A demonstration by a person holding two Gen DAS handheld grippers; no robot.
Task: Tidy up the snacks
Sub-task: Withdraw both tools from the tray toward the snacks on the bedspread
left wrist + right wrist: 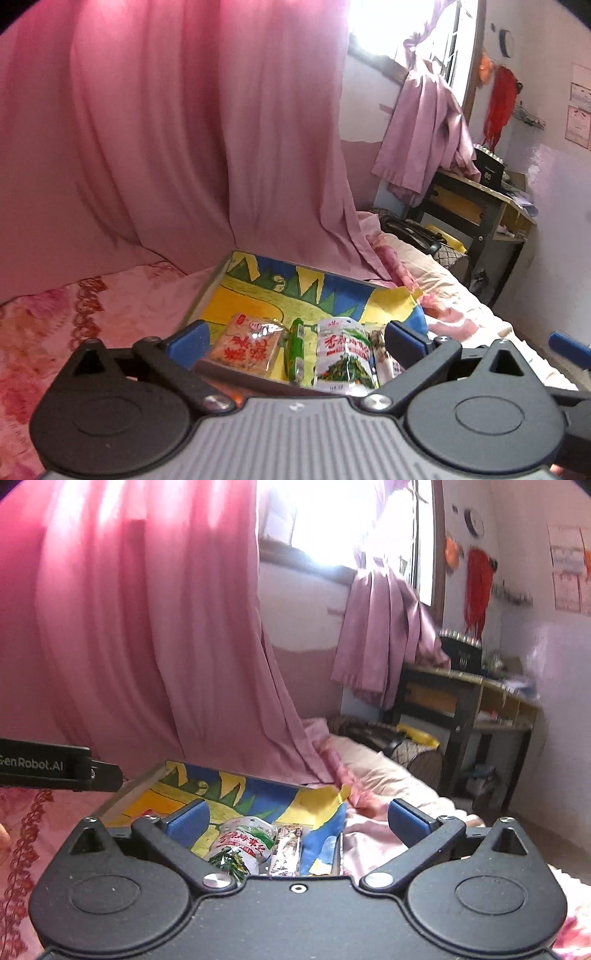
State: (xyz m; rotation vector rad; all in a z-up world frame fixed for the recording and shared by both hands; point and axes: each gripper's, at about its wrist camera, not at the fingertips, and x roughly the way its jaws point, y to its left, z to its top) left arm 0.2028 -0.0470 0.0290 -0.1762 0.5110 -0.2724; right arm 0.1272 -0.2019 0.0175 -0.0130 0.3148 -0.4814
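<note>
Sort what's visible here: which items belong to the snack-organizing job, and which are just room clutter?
Part of the job:
- tray with the colourful drawn lining
- orange cracker packet
- green sausage stick
- white-and-green pouch
- narrow snack bar
- left gripper and right gripper, both open and empty

Just lying about:
- pink curtain
- bedding
- desk
- wall clock

Left gripper (295, 341) fingers spread wide, empty, right gripper (297, 821) likewise
</note>
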